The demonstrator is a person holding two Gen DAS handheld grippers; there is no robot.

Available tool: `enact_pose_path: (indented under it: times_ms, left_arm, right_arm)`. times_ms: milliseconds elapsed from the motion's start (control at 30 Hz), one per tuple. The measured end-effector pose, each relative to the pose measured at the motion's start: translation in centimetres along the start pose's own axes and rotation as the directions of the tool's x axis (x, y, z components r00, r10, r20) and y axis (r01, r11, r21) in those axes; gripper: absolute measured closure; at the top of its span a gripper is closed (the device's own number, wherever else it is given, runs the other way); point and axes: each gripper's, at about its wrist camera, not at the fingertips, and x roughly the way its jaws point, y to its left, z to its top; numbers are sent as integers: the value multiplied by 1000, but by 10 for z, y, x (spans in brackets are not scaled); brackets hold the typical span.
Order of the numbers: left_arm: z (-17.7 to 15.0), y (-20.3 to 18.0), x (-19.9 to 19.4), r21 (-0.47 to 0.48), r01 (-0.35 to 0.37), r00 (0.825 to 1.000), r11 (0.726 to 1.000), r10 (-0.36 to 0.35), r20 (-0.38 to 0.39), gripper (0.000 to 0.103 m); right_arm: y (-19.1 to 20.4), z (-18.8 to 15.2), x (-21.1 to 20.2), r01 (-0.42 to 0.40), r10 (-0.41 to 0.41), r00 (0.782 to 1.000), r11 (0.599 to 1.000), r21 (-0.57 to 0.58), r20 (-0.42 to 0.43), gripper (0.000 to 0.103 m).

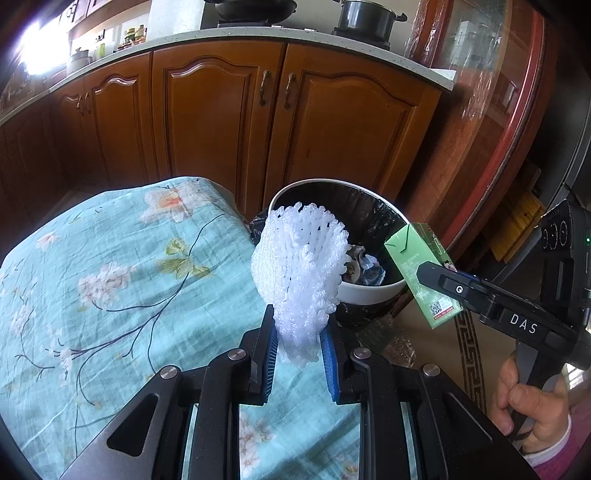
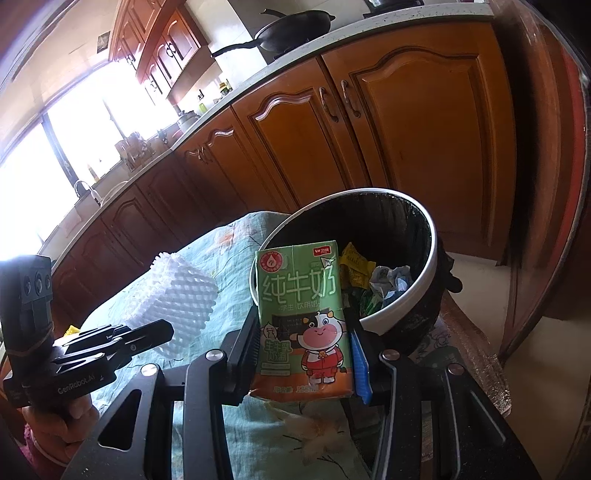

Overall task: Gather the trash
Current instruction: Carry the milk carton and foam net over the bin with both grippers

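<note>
My left gripper is shut on a white foam fruit net and holds it upright over the table's far edge, just in front of the trash bin. My right gripper is shut on a green milk carton and holds it upright beside the white-rimmed, black-lined bin. The carton also shows in the left wrist view, at the bin's right rim. The foam net shows in the right wrist view, left of the carton. Crumpled wrappers lie inside the bin.
A table with a teal floral cloth lies under the left gripper. Brown wooden kitchen cabinets stand behind the bin, with a wok and a pot on the counter. A wooden door frame stands at right.
</note>
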Motion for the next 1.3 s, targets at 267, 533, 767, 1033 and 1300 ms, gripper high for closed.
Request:
enact_pose_path:
  times_ms: [267, 533, 767, 1033, 1300]
  left_arm:
    - [20, -10, 15, 27, 10, 1000, 1000, -10, -7, 82]
    - [42, -22, 33, 61, 12, 1000, 998, -12, -5, 82]
    - [62, -26, 55, 53, 32, 999, 998, -31, -29, 82]
    - [84, -27, 81, 65, 20, 998, 998, -16, -60, 82]
    - [93, -33, 106, 81, 5, 994, 997, 4, -106, 82]
  right_arm:
    - [-9, 8, 0, 15, -15, 1000, 1000, 9, 9, 60]
    - [-14, 28, 2, 33, -33, 999, 999, -1, 33, 60]
    - [-23, 45, 10, 62, -61, 997, 998, -13, 42, 60]
    - [-30, 58, 24, 91, -90, 996, 995, -30, 26, 60]
    - [-38, 62, 38, 104, -105, 995, 994, -34, -5, 60]
